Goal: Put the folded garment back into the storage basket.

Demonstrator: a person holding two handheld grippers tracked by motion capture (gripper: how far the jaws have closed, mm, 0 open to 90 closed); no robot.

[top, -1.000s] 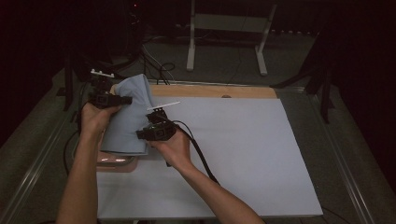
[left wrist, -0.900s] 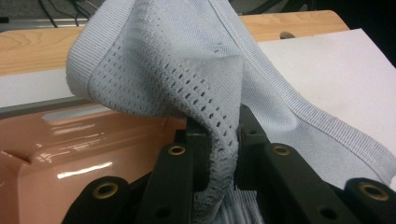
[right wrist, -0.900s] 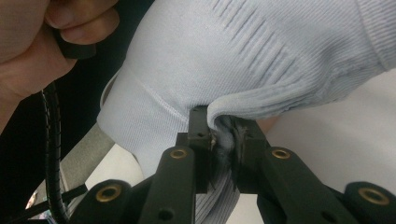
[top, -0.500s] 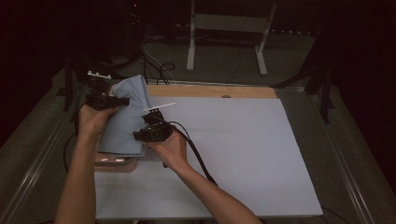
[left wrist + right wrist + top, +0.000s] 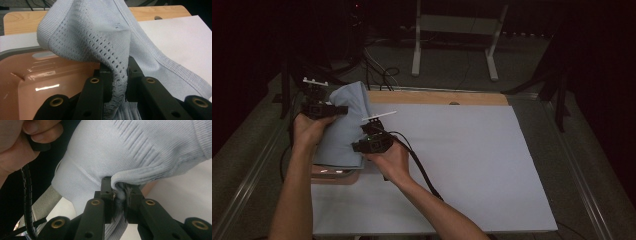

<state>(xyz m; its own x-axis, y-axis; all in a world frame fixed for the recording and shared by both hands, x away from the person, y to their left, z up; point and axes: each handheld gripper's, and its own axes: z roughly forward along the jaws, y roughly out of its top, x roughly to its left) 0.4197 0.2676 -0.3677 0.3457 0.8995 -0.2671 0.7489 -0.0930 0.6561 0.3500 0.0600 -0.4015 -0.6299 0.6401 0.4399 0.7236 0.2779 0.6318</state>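
Note:
A pale blue knitted garment (image 5: 343,125) hangs between both grippers at the table's left side, over a pink tray (image 5: 334,175). My left gripper (image 5: 318,106) is raised at the far left and is shut on a perforated fold of the garment (image 5: 107,47). My right gripper (image 5: 371,142) sits lower and to the right, shut on a ribbed fold of the same garment (image 5: 130,152). In the left gripper view the pink tray (image 5: 37,80) lies below the cloth.
A white sheet (image 5: 462,160) covers most of the table, with a wooden strip (image 5: 437,97) along its far edge. A black cable (image 5: 422,170) trails from the right gripper across the sheet. A metal stand (image 5: 452,35) is on the floor beyond the table.
Both grippers have drifted slightly left and toward the near side with the garment still held between them.

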